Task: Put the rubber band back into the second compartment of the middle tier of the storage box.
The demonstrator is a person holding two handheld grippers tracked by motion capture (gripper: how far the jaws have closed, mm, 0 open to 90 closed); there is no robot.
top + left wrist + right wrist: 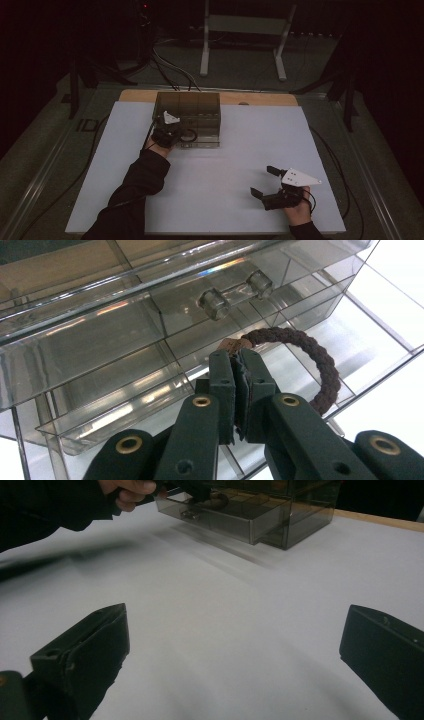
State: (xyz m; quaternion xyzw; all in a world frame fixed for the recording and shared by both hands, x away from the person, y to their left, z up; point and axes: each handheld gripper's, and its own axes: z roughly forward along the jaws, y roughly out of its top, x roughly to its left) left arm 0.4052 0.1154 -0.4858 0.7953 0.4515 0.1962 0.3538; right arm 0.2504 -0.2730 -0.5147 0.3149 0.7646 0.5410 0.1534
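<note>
Holding the dark brown braided hair tie [305, 360] pinched in our left gripper [239, 371] above the open drawer [380, 347] of the clear smoky plastic organizer [187, 107], we risk snagging it on the drawer wall when releasing; our right gripper [265, 181] rests wide open, well apart.

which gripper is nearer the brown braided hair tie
Left. The left gripper is shut on the brown braided hair tie over the clear organizer's open drawer. The right gripper sits open on the white table, well away.
</note>
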